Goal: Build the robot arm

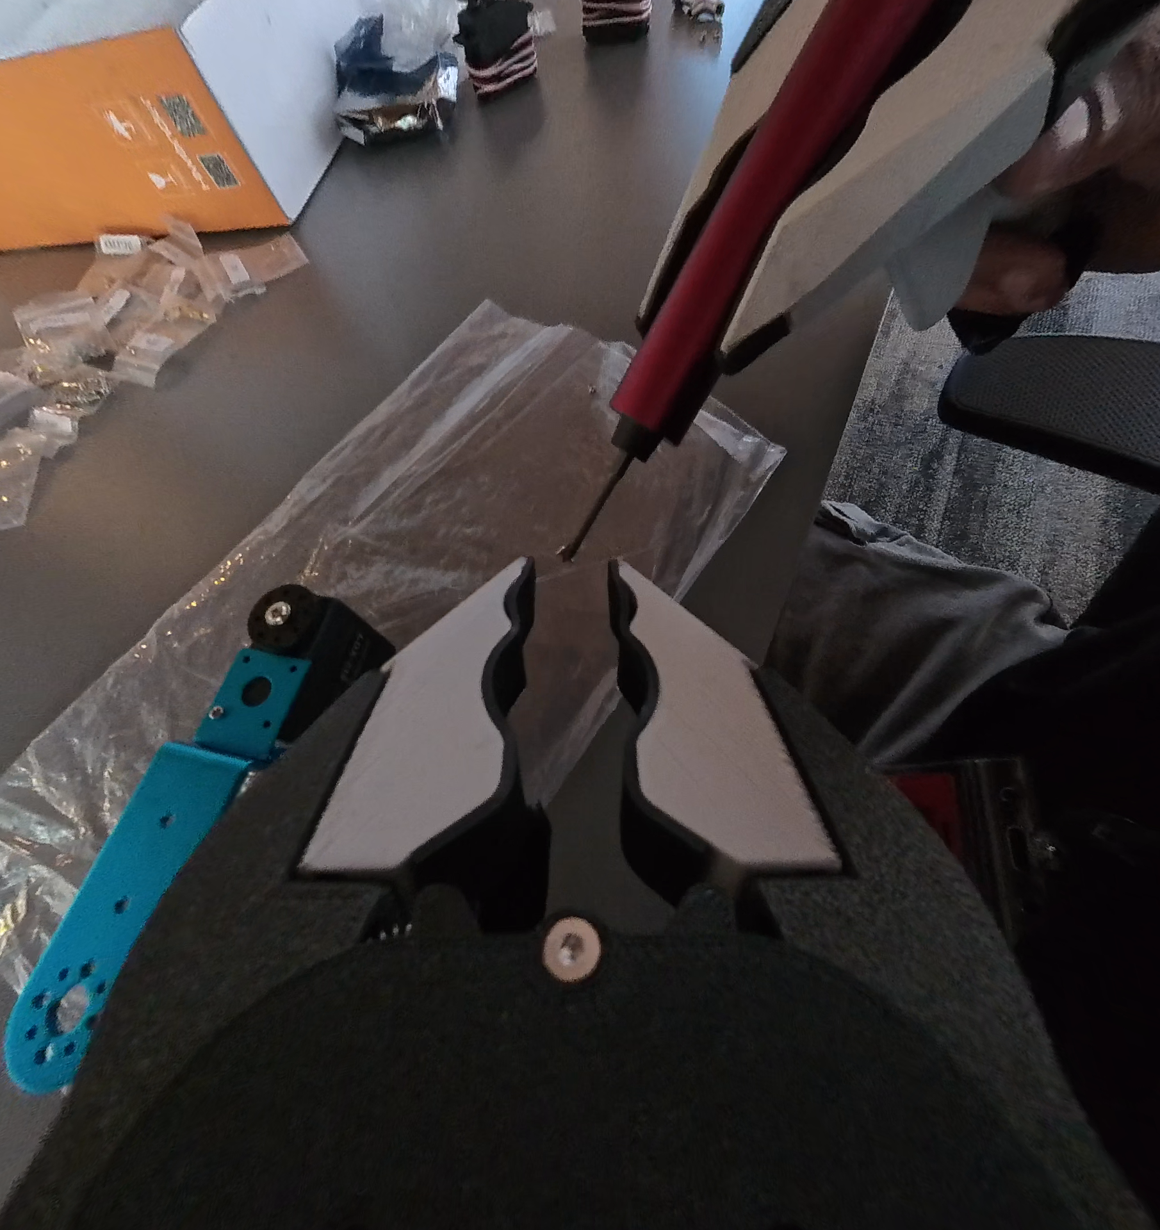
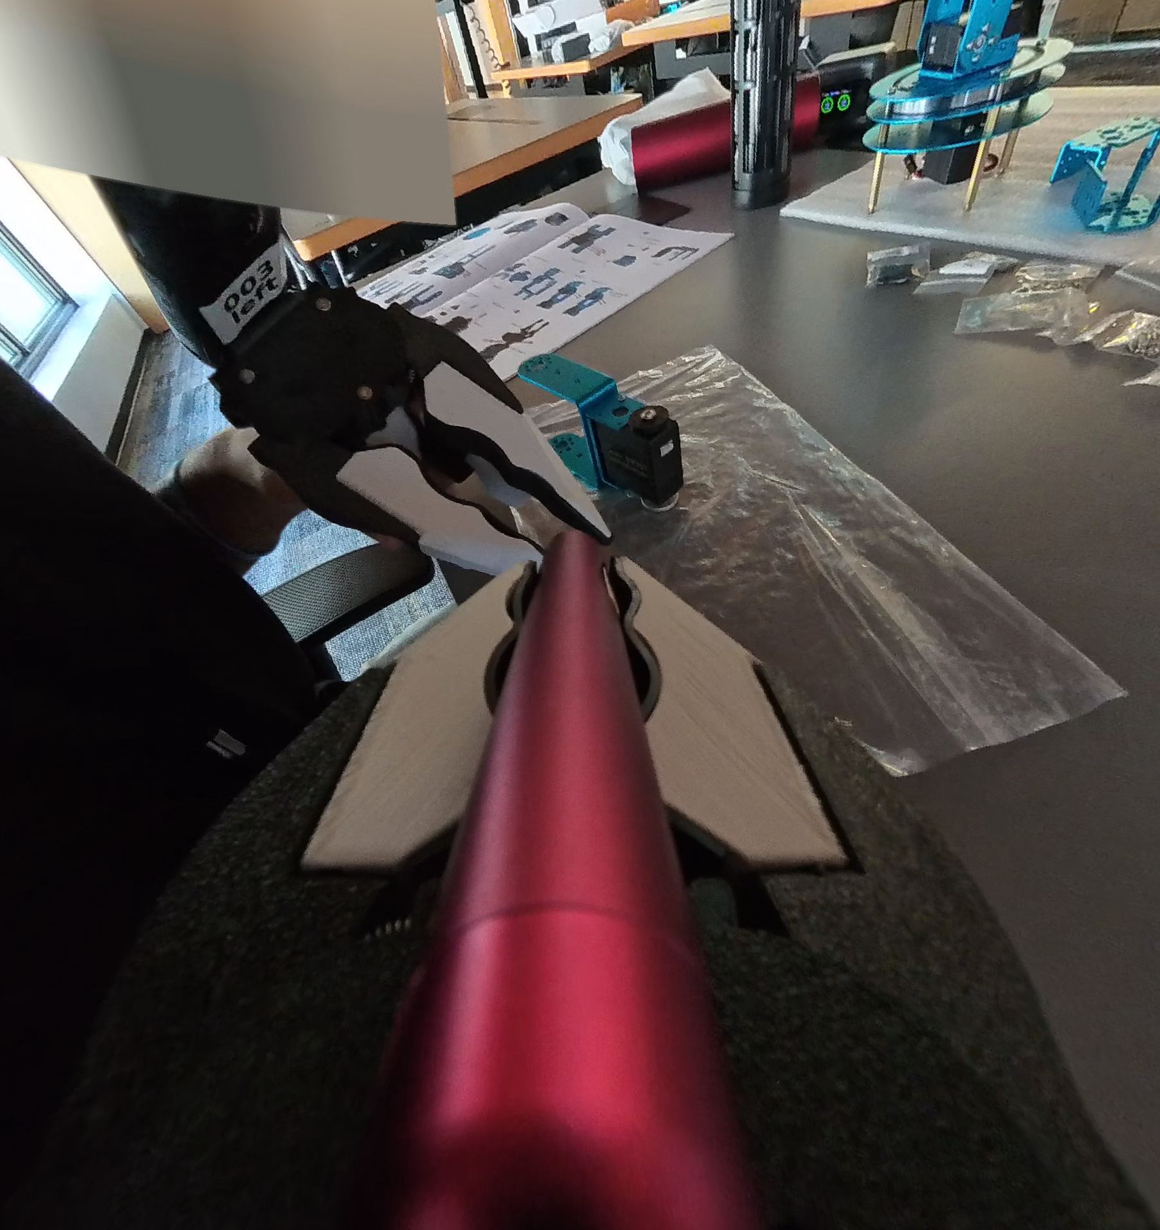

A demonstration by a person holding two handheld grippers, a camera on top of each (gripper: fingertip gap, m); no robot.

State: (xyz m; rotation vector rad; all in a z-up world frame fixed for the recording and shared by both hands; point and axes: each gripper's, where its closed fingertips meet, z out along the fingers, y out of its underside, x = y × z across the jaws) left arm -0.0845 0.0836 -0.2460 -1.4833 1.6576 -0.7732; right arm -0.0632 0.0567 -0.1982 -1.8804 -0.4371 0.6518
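- Holding nothing, the left gripper hovers with its jaws parted by a narrow gap, low over the clear plastic sheet.
- Left of that sheet lie small bags of hardware and an orange-and-white card.
- On the sheet's left part stands a blue bracket with a black servo fixed to it, just beside the left gripper.
- Over the sheet's right part, the right gripper is clamped on a red screwdriver; the shaft runs between its jaws.
- The screwdriver bit points down at the sheet, its tip just ahead of the left gripper's fingertips; whether a screw sits on the tip cannot be told.
- Recommended handling, as a judgement: keep the bit axis steady and the grip firm so the smooth handle does not slip or rotate in the jaws.
- Keep the parted jaws clear of the bit tip, since the two are very close.
- The sheet is loose and crinkled; it may slide on the smooth dark grey table.
- Beyond the sheet lie an open instruction booklet, a blue tiered assembly and more bags.
- Office desks stand behind; a mesh chair and carpet lie past the table edge.
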